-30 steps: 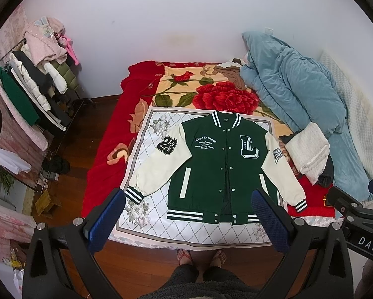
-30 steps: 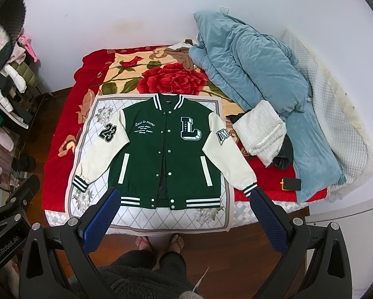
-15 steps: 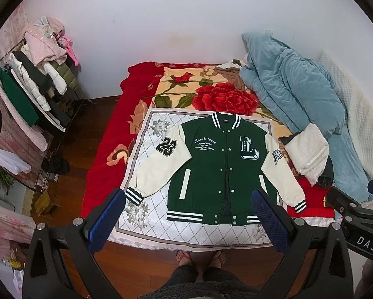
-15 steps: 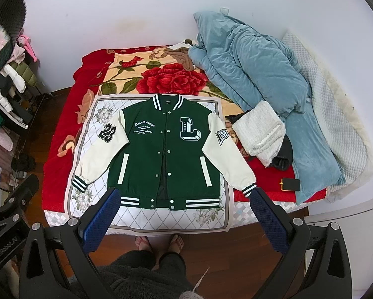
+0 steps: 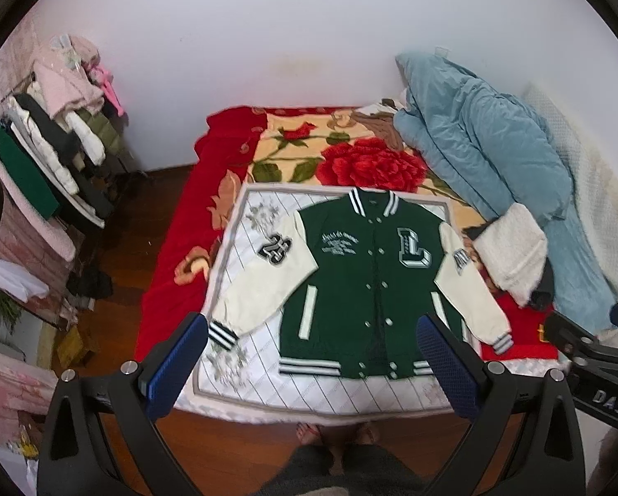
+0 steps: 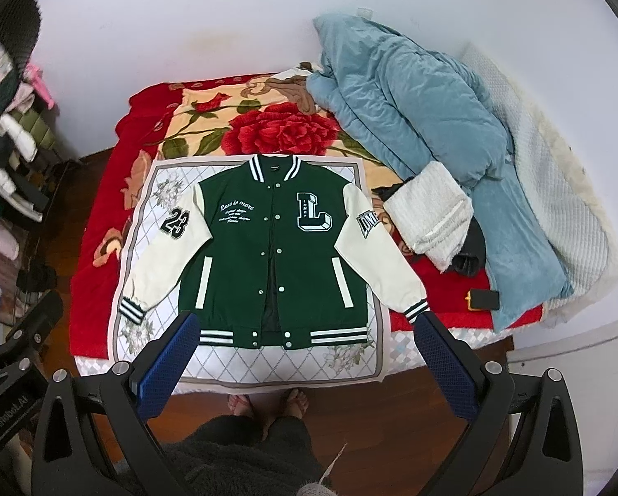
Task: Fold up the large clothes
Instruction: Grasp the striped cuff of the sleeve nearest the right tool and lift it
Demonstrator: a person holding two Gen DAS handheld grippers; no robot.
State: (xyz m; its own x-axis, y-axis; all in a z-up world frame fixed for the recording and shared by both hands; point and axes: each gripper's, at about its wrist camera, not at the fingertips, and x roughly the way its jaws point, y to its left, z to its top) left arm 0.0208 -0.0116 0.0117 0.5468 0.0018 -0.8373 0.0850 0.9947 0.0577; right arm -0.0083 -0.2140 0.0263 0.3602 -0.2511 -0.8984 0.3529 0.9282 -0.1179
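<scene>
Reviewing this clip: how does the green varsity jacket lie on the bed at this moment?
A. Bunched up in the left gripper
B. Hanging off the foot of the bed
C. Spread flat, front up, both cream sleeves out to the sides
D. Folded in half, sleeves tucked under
C: the jacket lies flat with its "L" patch facing up and both sleeves spread, while the left gripper and right gripper are open and hold nothing.

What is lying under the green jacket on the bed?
The green jacket lies flat on a white quilted mat with grey flower prints, which rests on the red rose blanket. The part of the mat beneath the jacket is covered, so anything there is hidden.
</scene>
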